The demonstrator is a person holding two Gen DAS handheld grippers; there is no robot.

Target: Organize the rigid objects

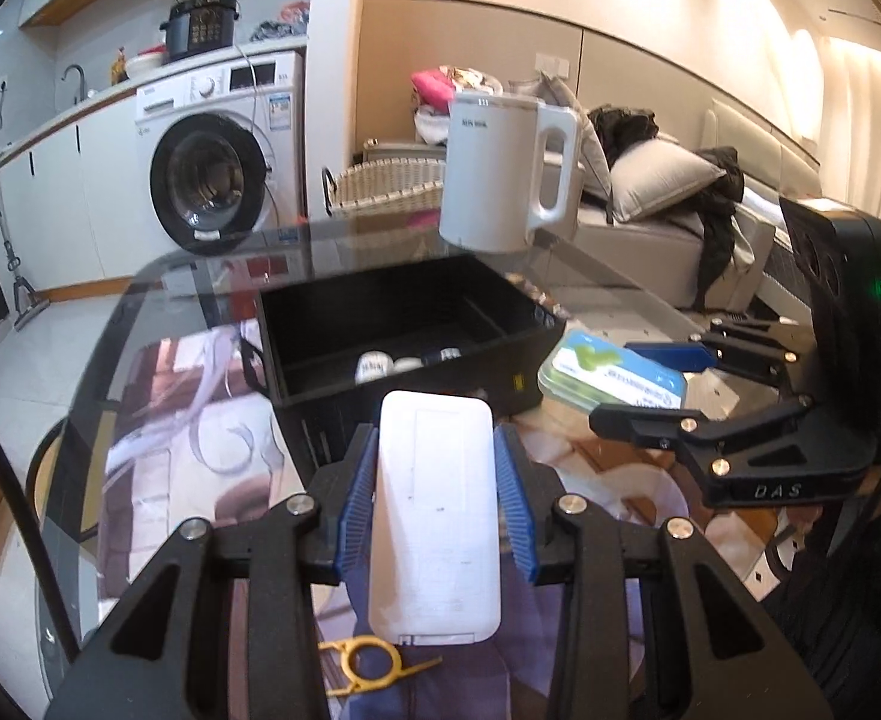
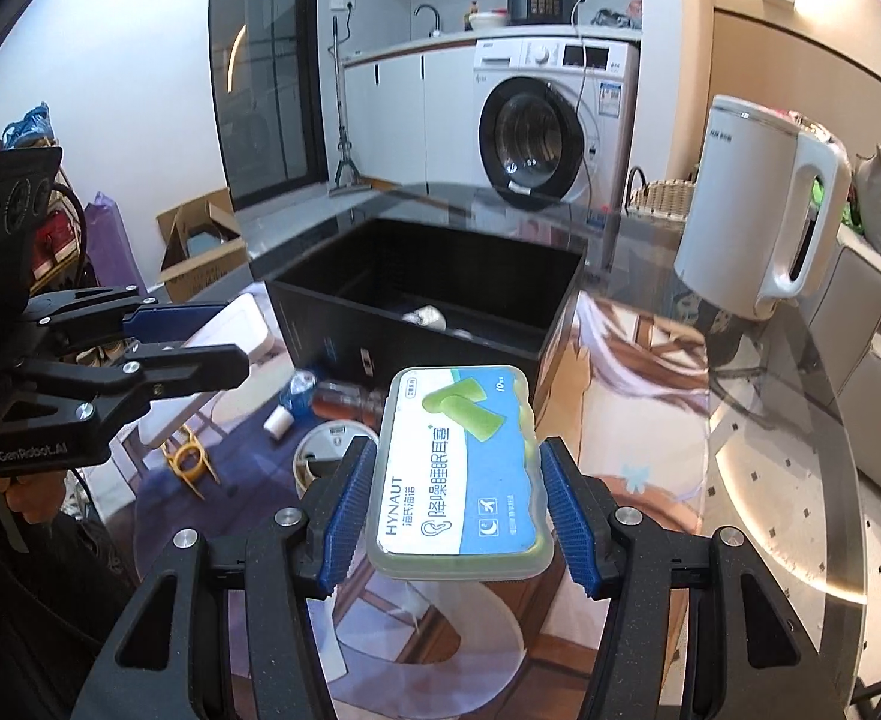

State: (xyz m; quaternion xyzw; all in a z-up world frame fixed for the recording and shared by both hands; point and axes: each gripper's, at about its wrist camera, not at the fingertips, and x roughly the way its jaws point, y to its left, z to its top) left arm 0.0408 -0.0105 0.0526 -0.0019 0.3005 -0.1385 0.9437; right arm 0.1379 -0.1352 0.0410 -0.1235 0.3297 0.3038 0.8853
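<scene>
My left gripper (image 1: 434, 456) is shut on a flat white rectangular device (image 1: 434, 516) and holds it above the glass table, just short of the black storage box (image 1: 404, 324). My right gripper (image 2: 458, 480) is shut on a clear earplug case with a blue and green label (image 2: 461, 468), held near the box (image 2: 428, 294). The case (image 1: 611, 375) and right gripper (image 1: 668, 384) also show in the left wrist view, right of the box. The left gripper (image 2: 194, 339) with the white device (image 2: 230, 330) shows in the right wrist view. Small white items lie in the box.
A white electric kettle (image 1: 506, 171) (image 2: 758, 204) stands on the glass table (image 2: 740, 396) behind the box. Under the glass lie a yellow plastic tool (image 1: 362, 666), a bottle and a round tub (image 2: 332, 450). A washing machine (image 1: 224, 150) stands beyond.
</scene>
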